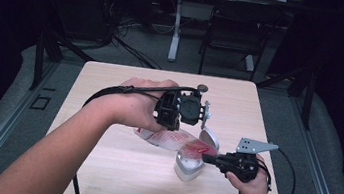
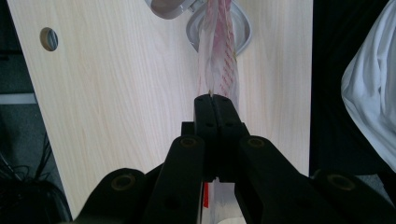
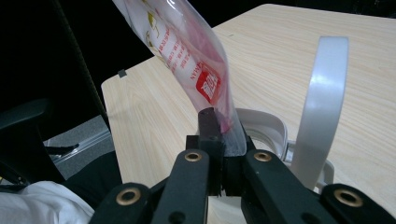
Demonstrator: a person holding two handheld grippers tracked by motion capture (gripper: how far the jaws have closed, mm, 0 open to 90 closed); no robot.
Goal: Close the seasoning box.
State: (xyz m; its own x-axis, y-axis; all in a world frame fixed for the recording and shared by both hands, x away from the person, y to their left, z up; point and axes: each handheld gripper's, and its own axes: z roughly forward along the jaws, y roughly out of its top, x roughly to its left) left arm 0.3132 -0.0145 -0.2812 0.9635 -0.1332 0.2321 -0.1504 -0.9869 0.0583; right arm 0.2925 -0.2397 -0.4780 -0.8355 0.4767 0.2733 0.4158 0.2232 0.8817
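Note:
A clear plastic bag with red print stretches between my two grippers above the table. My left gripper is shut on the bag's upper end, jaws pressed together on it. At the lower right, my right gripper pinches the bag's other end. That end hangs over a small white container with its flip lid standing open. In the left gripper view the bag runs down to the container's grey opening. The lid rises right of my right jaws, and the container's rim lies behind them.
The light wooden table has a cable hole near one edge. A black chair and a table leg stand beyond the far edge. White cloth of the person's clothing lies past the near edge.

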